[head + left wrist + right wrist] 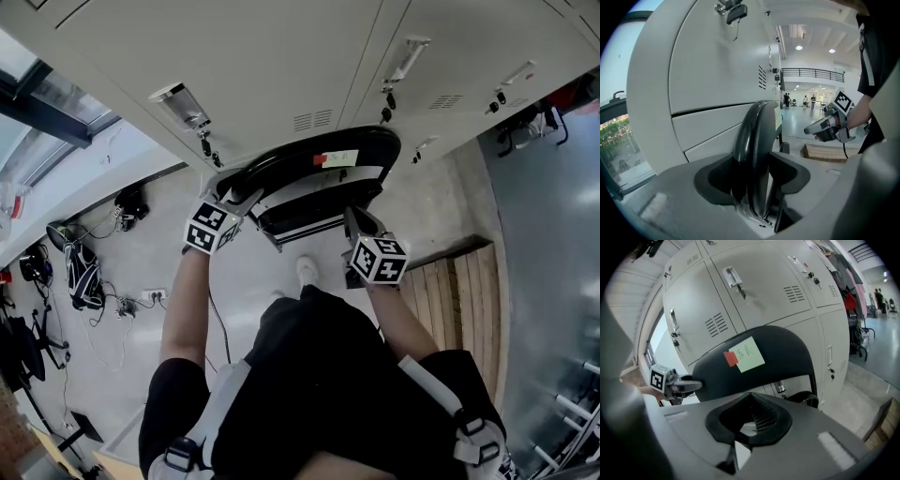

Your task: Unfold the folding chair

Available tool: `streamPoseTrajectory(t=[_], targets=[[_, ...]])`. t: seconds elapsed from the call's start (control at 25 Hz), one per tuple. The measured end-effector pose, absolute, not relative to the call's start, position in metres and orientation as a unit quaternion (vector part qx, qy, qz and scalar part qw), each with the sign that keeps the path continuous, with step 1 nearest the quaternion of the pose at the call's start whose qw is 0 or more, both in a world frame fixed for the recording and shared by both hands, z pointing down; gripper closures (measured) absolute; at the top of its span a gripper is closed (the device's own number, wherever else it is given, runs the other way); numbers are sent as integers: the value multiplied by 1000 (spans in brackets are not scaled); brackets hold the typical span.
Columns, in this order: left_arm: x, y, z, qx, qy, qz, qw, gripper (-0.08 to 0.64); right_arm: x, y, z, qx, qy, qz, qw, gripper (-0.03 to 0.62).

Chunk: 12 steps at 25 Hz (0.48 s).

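A black folding chair (309, 150) leans folded against grey lockers, with a green sticky note (339, 157) on its backrest. In the left gripper view the backrest's curved left edge (757, 136) fills the gap between the pads, and my left gripper (752, 168) is shut on it. The same left gripper (246, 194) sits at the chair's upper left in the head view. My right gripper (354, 220) is at the right side of the folded seat (309, 214). Its jaws are shut with nothing between them. The right gripper (750, 425) faces the backrest (787, 357).
Grey lockers (281, 66) with keys in their locks stand right behind the chair. A slatted wooden platform (459, 300) lies on the floor to the right. Bags and cables (84, 272) lie at the left. The person's shoe (307, 270) is below the seat.
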<state>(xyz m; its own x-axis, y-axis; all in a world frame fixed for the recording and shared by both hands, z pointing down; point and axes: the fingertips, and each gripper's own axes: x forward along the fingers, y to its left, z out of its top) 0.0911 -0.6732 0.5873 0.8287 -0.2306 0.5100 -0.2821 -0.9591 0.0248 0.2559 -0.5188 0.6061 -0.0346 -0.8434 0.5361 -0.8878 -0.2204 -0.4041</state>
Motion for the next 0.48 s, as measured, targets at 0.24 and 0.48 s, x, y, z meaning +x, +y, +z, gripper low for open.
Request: streamPoseTrajectory(t=[0.24,0.48], targets=[[90,-671,584,959,-139,244,26,348,227,-514,660,684,-578,445,20,503],[90,-658,575,966,-140,217,-2,353,215,-513,702,681,-475,550,-88,428]])
